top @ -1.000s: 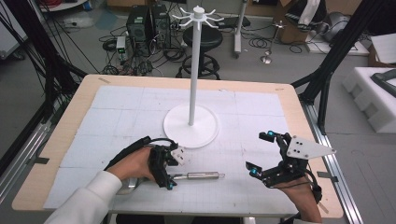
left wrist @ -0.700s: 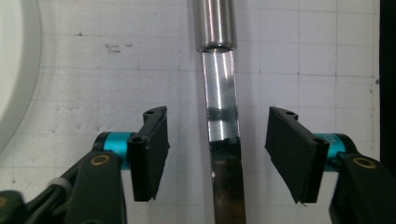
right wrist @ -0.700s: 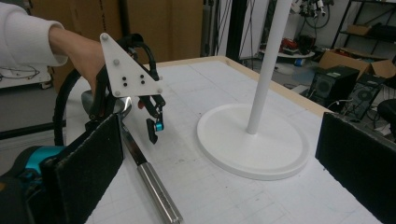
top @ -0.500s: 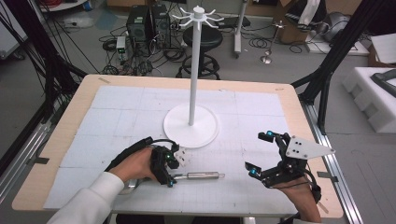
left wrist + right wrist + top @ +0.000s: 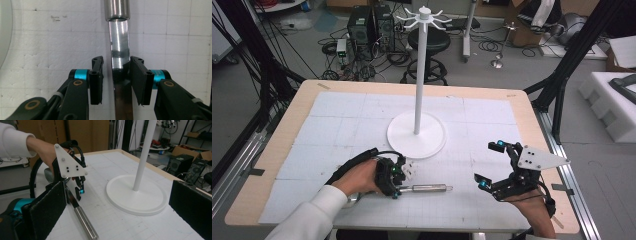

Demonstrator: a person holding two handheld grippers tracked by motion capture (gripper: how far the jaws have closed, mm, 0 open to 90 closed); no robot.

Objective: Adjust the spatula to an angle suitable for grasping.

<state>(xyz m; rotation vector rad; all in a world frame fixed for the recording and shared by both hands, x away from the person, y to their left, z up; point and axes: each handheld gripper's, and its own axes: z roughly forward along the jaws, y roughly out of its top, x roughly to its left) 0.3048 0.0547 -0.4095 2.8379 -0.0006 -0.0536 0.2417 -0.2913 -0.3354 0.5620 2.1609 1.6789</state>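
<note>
A metal utensil (image 5: 428, 188) with a round steel handle lies flat on the white mat near the front edge. My left gripper (image 5: 398, 183) reaches over its flat neck (image 5: 119, 53). The jaws have just been closing and now straddle the neck. One pad (image 5: 138, 80) meets the metal, while a narrow gap remains at the other pad (image 5: 96, 80). The utensil's far end is hidden under the hand. My right gripper (image 5: 490, 164) hovers at the front right, jaws wide open, with nothing between them. It faces the left gripper (image 5: 80, 187) and the handle (image 5: 85, 222).
A tall white stand (image 5: 417, 75) with hooks at its top rises from a round base (image 5: 402, 137) at the table's middle, just behind the left hand. The wooden table rim (image 5: 532, 115) frames the mat. Beyond it are cables, computer cases and a stool.
The left gripper's jaws have drawn together around the utensil's neck. Both hands and the utensil stay where they were.
</note>
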